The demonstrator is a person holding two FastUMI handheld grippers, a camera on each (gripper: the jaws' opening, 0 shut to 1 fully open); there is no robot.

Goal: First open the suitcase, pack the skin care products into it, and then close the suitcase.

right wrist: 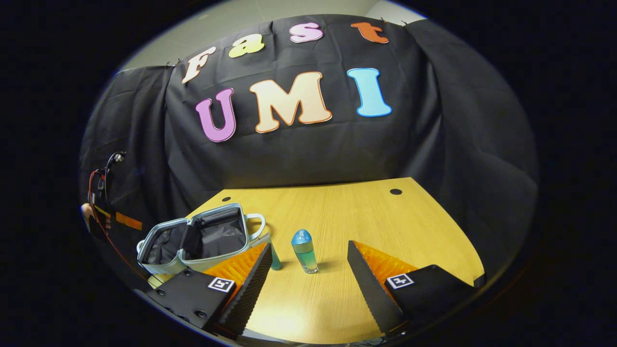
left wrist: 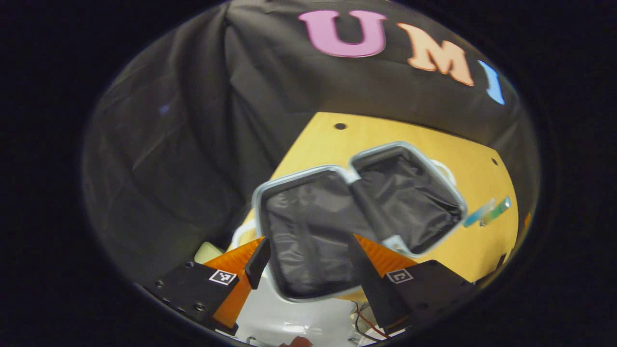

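Note:
The grey suitcase (right wrist: 193, 241) lies open on the left of the wooden table (right wrist: 376, 217), both halves lined in black. In the left gripper view the suitcase (left wrist: 337, 212) is close below, and my left gripper (left wrist: 308, 241) hovers open over its near half. The right gripper (right wrist: 309, 246) is open low over the table. A small bottle (right wrist: 304, 251) with a blue cap and blue-green liquid stands upright just ahead, between its fingers. A second teal bottle (right wrist: 274, 258) is half hidden behind one finger. Both bottles (left wrist: 487, 212) look blurred to the suitcase's right.
A white handle (right wrist: 258, 224) sticks out of the suitcase's far half toward the bottles. A pale yellow object (right wrist: 156, 279) lies by the suitcase at the table's left edge. A hand with the other gripper and its wires (right wrist: 99, 207) is at the far left.

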